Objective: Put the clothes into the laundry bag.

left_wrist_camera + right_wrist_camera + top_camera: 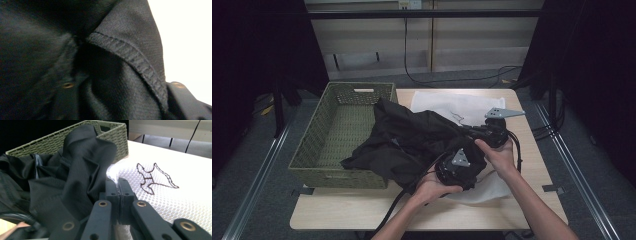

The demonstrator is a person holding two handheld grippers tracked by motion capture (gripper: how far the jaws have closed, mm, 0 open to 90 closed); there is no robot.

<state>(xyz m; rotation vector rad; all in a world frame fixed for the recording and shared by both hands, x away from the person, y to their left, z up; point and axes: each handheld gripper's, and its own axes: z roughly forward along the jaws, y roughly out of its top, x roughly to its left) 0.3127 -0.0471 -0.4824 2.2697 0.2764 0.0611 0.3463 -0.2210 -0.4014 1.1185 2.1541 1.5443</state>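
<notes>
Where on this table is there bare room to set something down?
The front strip of the table, below the green basket, is bare, and so is the right edge beside the white mesh cloth. The basket floor is mostly free. The middle is crowded by the black garment.

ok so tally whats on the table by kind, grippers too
dark black fabric garment: 1
white mesh laundry bag with a dark stitched outline: 1
green woven wicker basket: 1
handheld two-jaw grippers: 2, left gripper and right gripper
total: 5
</notes>
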